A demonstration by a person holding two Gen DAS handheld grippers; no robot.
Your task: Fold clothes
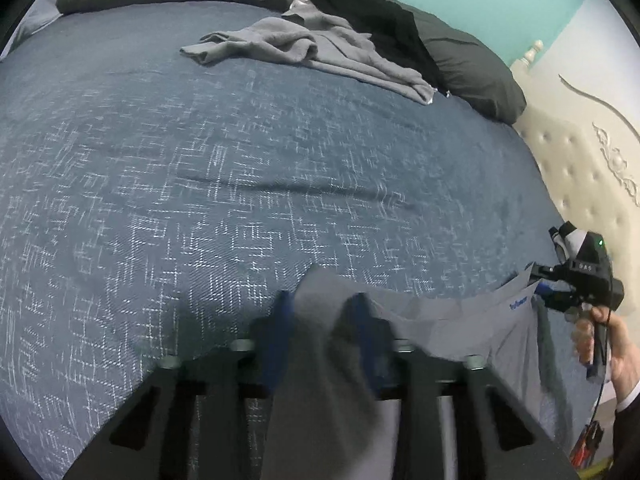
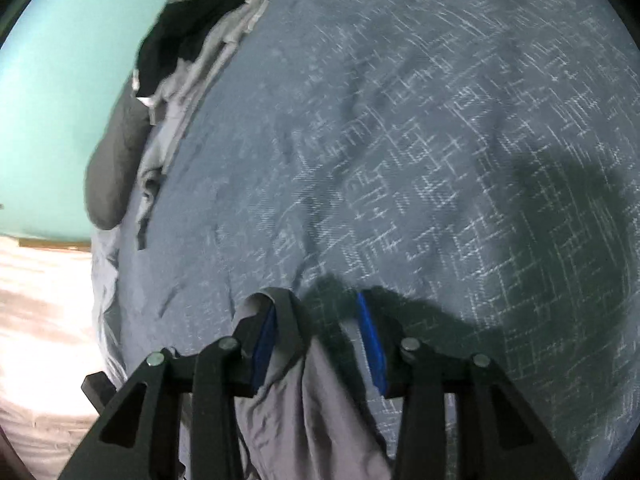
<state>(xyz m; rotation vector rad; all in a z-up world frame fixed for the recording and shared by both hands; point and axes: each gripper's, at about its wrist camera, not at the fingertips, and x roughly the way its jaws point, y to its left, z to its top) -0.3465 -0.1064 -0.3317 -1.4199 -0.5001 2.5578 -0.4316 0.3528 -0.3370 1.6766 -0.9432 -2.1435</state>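
A grey garment (image 1: 436, 320) hangs stretched between my two grippers above the blue patterned bedspread (image 1: 240, 180). My left gripper (image 1: 320, 312) has a bunch of its cloth between the blue pads, which stand a little apart. In the right wrist view my right gripper (image 2: 316, 320) stands open, with the grey garment (image 2: 312, 400) draped over its left finger (image 2: 264, 336). The right gripper also shows in the left wrist view (image 1: 548, 284), at the garment's far corner, held by a hand.
A pile of grey and black clothes (image 1: 320, 44) lies at the far side of the bed against dark pillows (image 1: 472, 68). A cream tufted headboard (image 1: 580, 168) stands on the right. The wall (image 2: 60, 80) is teal.
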